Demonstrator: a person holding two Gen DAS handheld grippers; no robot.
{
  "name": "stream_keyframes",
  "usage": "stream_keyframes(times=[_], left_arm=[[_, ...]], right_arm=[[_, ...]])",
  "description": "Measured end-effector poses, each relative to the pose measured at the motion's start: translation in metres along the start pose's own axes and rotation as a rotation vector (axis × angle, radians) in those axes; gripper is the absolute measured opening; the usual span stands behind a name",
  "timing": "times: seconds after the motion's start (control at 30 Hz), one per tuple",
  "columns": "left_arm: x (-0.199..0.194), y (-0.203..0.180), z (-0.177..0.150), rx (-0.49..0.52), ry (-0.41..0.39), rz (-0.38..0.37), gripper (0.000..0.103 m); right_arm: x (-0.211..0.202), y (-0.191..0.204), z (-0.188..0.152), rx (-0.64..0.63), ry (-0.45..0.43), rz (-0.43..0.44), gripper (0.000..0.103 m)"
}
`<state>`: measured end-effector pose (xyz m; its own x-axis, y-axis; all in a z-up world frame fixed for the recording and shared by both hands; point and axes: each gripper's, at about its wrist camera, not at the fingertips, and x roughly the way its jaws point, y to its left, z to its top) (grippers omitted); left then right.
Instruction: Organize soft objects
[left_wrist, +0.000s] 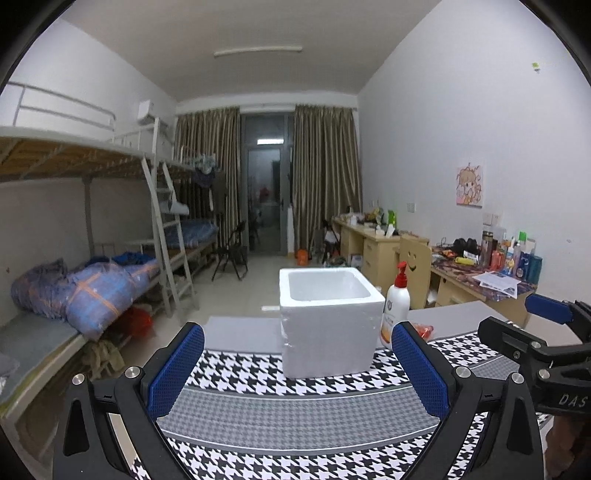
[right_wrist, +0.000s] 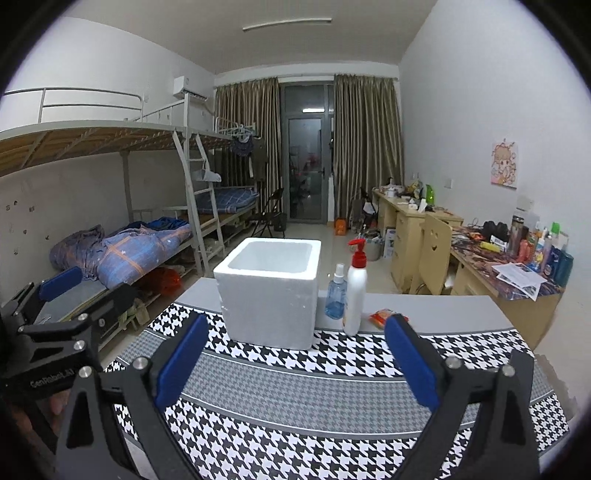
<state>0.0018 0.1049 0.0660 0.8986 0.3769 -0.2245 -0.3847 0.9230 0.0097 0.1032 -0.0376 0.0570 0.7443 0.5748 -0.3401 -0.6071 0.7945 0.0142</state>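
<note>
So the worktop (right_wrist: 443, 314) has a houndstooth mat (right_wrist: 295, 387) over it, and a white foam box (right_wrist: 271, 295) sits at the mat's far edge. Just right of the box: white pump bottle (right_wrist: 355, 291), blue spray bottle (right_wrist: 336, 295), then an orange packet (right_wrist: 384, 316). Left tool (left_wrist: 297, 369) and right tool (right_wrist: 295, 362) both hang near, fingers apart, gripping nothing.

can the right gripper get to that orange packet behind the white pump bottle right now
Probably yes. The right gripper is open and empty, and the orange packet lies right of the pump bottle, nothing between.
</note>
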Motion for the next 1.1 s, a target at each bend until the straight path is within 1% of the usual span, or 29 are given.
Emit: stream_keyframes(times=[0.07, 0.13, 0.23, 0.4, 0.5, 0.6, 0.73, 0.97, 1.1], left_arm=[[-0.003, -0.004, -0.007, 0.023, -0.018, 0.006, 0.102], [-0.004, -0.008, -0.014, 0.028, -0.012, -0.010, 0.102], [-0.006, -0.009, -0.023, 0.024, -0.014, -0.007, 0.102], [-0.008, -0.013, -0.035, 0.023, -0.017, -0.014, 0.102], [-0.011, -0.013, -0.038, 0.019, -0.023, -0.009, 0.102], [-0.017, -0.013, -0.043, 0.008, -0.038, -0.001, 0.102], [-0.025, -0.015, -0.050, 0.007, -0.047, -0.006, 0.102], [-0.024, -0.016, -0.057, 0.001, -0.034, -0.015, 0.102], [-0.027, -0.015, -0.060, 0.000, -0.035, -0.021, 0.102]], right_arm=[[-0.005, 0.000, -0.007, 0.000, -0.012, 0.002, 0.098], [-0.008, 0.001, -0.013, 0.000, -0.011, 0.006, 0.098], [-0.010, 0.000, -0.022, 0.012, -0.016, 0.003, 0.098], [-0.022, 0.001, -0.037, -0.008, -0.077, -0.018, 0.098], [-0.028, -0.007, -0.047, 0.031, -0.102, -0.018, 0.099], [-0.028, -0.014, -0.052, 0.046, -0.095, -0.009, 0.099], [-0.028, -0.016, -0.061, 0.041, -0.103, -0.034, 0.099], [-0.036, -0.014, -0.075, 0.010, -0.125, -0.040, 0.099], [-0.041, -0.016, -0.080, 0.023, -0.132, -0.031, 0.099]])
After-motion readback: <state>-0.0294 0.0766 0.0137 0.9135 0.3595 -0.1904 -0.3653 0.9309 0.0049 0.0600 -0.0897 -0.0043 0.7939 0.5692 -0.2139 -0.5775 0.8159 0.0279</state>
